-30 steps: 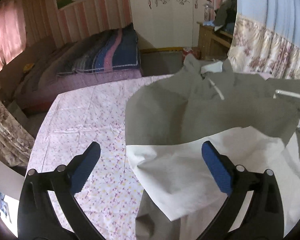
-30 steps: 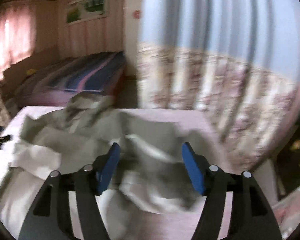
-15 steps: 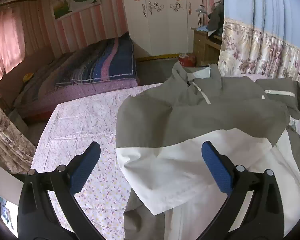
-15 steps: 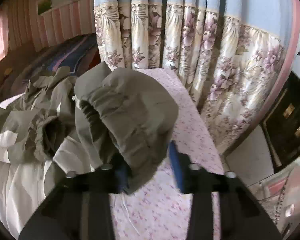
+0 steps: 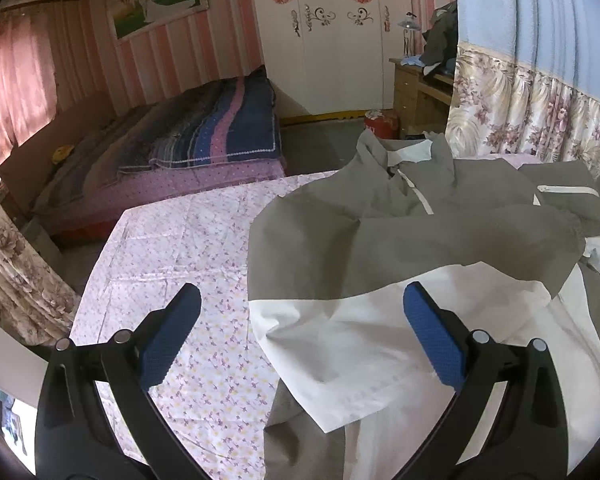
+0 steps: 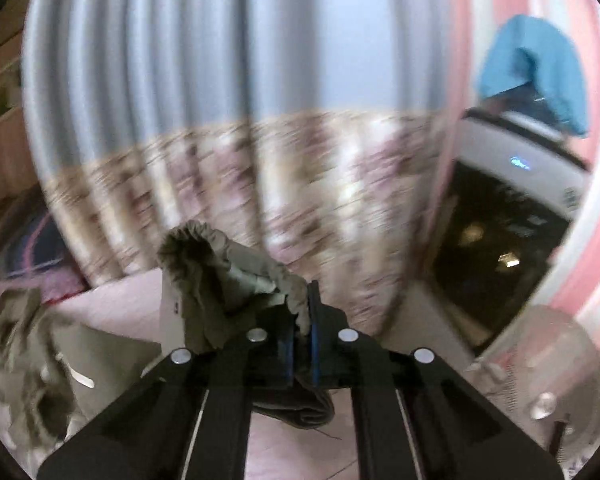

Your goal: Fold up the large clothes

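Slippage is your main risk: your right hand-held gripper (image 6: 302,338) is clamped on only the gathered edge of the jacket's sleeve cuff (image 6: 228,272), lifted clear of the surface, and its view is blurred, so a quick pull could tear that thin bite loose or drag the whole jacket (image 5: 412,256) out of line. Your left hand-held gripper (image 5: 300,332) is spread wide and holds nothing, hovering over the white lower panel, so nothing pins the body down. The jacket lies spread on the flowered bedsheet (image 5: 172,256), collar (image 5: 404,152) pointing away from you toward the wardrobe (image 5: 332,32), hem nearest you; its long axis runs from you toward the far edge.
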Demonstrator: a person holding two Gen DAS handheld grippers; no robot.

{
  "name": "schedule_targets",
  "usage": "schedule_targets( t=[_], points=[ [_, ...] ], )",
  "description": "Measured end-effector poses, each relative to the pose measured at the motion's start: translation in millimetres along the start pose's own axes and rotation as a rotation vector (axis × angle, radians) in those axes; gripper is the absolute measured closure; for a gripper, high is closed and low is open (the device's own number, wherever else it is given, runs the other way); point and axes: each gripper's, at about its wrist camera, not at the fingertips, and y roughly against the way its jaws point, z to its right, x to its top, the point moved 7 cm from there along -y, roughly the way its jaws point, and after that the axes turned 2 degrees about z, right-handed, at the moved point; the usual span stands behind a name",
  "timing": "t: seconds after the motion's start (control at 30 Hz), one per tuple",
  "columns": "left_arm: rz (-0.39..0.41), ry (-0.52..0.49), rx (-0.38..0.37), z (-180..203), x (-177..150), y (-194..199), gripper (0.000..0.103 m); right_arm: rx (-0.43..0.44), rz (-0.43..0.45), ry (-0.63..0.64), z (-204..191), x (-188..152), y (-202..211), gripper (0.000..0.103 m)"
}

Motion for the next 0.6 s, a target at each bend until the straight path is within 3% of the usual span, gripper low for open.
schedule_targets(
  t=[0.13,0.2,0.3,0.37,0.47,0.6],
  points=[
    [0.011,0.002,0.019,-4.4,4.7,-1.7,0.003,-0.037,-0.054,-0.111,57.2,13.5,-5.7,0.098],
    [0.014,0.010,0.027,-8.5,5.3,-3.9,0.003,-0.070,-0.103,-0.120,72.5,1.7,-12.9,0.098],
    [-0.012,0.042,-0.006,-13.9,1.9,-10.2,0.003,-0.027,-0.167,-0.187,75.8,-24.6,-18.7,0.097],
    [-0.032,0.058,-0.029,-15.0,-1.3,-14.2,0.003,0.043,-0.180,-0.193,55.9,-30.7,-12.8,0.097],
    [-0.045,0.060,-0.027,-16.3,-4.0,-18.8,0.003,0.197,-0.154,-0.161,-4.0,-25.4,16.7,0.097],
    [-0.043,0.082,-0.027,-19.2,-4.5,-18.8,0.003,0.413,-0.115,-0.018,-120.2,-15.8,67.3,0.097]
  ],
)
